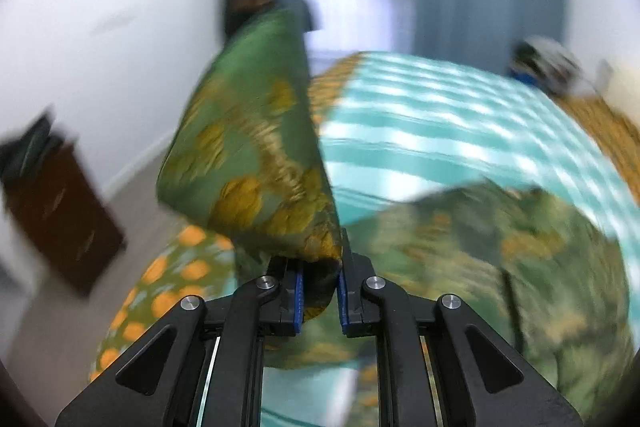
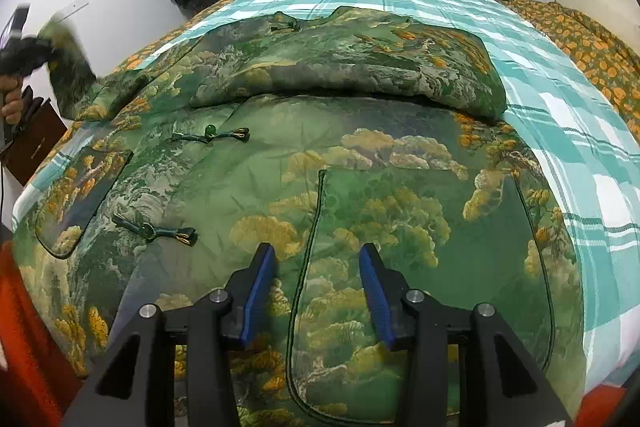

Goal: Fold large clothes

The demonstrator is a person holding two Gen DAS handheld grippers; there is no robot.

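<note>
On the bed's left edge, left tool clamps the soft, padded green jacket's sleeve; right tool hovers wide open, empty, above its hem pocket.

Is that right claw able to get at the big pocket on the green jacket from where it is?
Probably yes. The right claw hangs open directly above the pocket, with nothing lying between them. The pocket lies flat on the jacket, so grasping its fabric may be harder.
</note>
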